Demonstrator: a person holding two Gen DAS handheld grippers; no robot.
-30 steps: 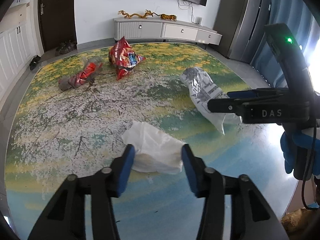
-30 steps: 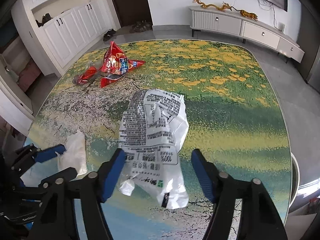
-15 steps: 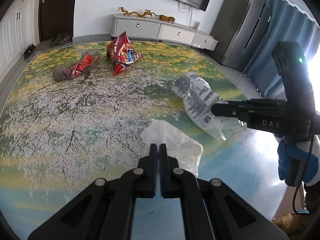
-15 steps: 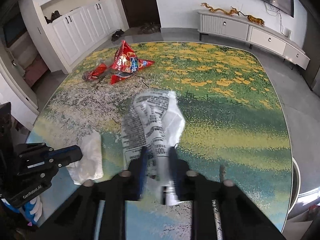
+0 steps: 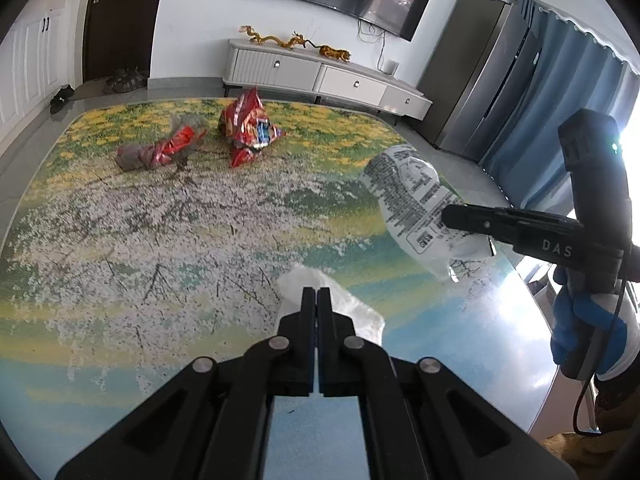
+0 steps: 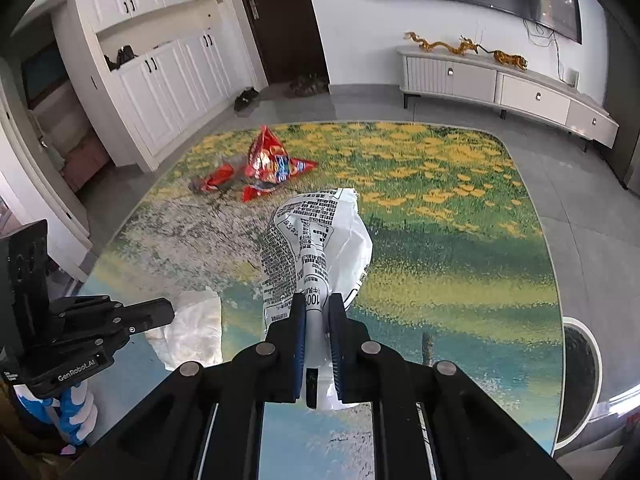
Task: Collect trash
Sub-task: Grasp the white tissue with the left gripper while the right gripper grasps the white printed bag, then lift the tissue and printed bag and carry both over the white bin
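My left gripper (image 5: 318, 292) is shut on an edge of a crumpled white bag (image 5: 352, 312), which trails from its tips onto the table. In the right wrist view the same bag (image 6: 196, 328) hangs under the left gripper (image 6: 168, 314). My right gripper (image 6: 317, 300) is closing tight on a white printed wrapper (image 6: 316, 240), pads pressing its lower end; the wrapper stands lifted above the table. From the left wrist view the wrapper (image 5: 408, 196) sticks out of the right gripper (image 5: 446, 216). A red snack bag (image 5: 250, 128) and a twisted red wrapper (image 5: 160, 150) lie far across the table.
The table top (image 5: 160, 240) carries a glossy landscape print with rounded corners. A round white-rimmed container (image 6: 580, 376) sits below its right edge. A blue-gloved hand (image 5: 580, 328) holds the right gripper. A low white TV cabinet (image 5: 320, 76) lines the far wall.
Both grippers went from open around their pieces to shut on them. Both have since risen a little, and the printed wrapper has lifted off the table.
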